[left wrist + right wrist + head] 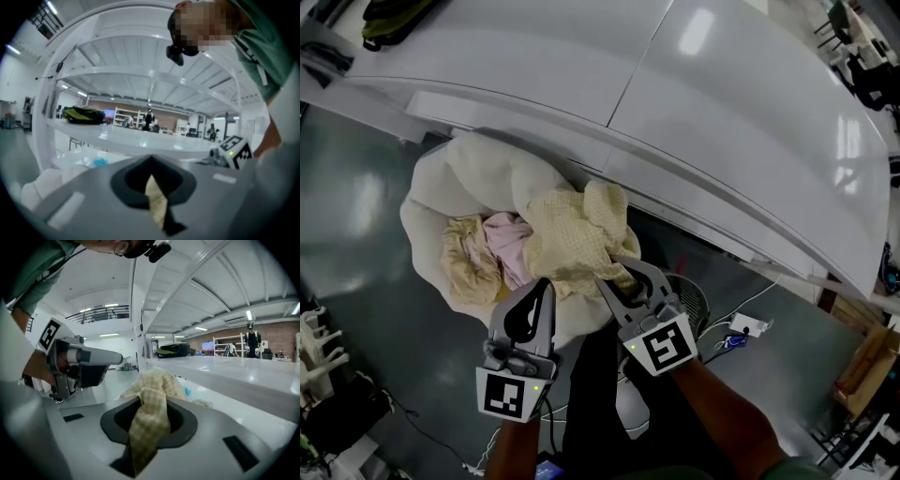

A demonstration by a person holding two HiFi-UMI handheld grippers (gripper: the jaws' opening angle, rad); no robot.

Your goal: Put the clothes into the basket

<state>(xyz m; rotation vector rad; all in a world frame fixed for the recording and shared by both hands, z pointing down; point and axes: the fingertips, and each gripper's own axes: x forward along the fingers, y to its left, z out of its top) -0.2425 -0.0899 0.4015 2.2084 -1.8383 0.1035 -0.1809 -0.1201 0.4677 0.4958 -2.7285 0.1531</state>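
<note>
- We see the main risk at the left gripper (542, 289). Its jaws are closed on only a thin corner of the checked garment (574, 236), so a tug from the other side could pull that sliver free and let half the cloth flop.
- The right gripper (617, 279) has a safer hold. Its jaws are pinched nearly together on a thick fold of the same cloth, which bunches up ahead of them.
- The garment hangs over the near side of the basket (420, 223). If both grips let go here, we judge that part of it could drape over the rim or slide to the floor on our side instead of landing inside.
- The basket is soft-walled and slumped, and it sits right against the white table (722, 112). Pressing cloth down on the rim could fold the wall in and narrow the mouth.
- The garment is pale yellow with a fine check and crumpled into a loose bundle. It looks light and limp to us.
- It is at the basket's near right side, held between the two grippers. We cannot tell whether its lower folds rest on the pile.
- Inside the basket a pink garment (508, 242) and a beige garment (467, 261) lie side by side.
</note>
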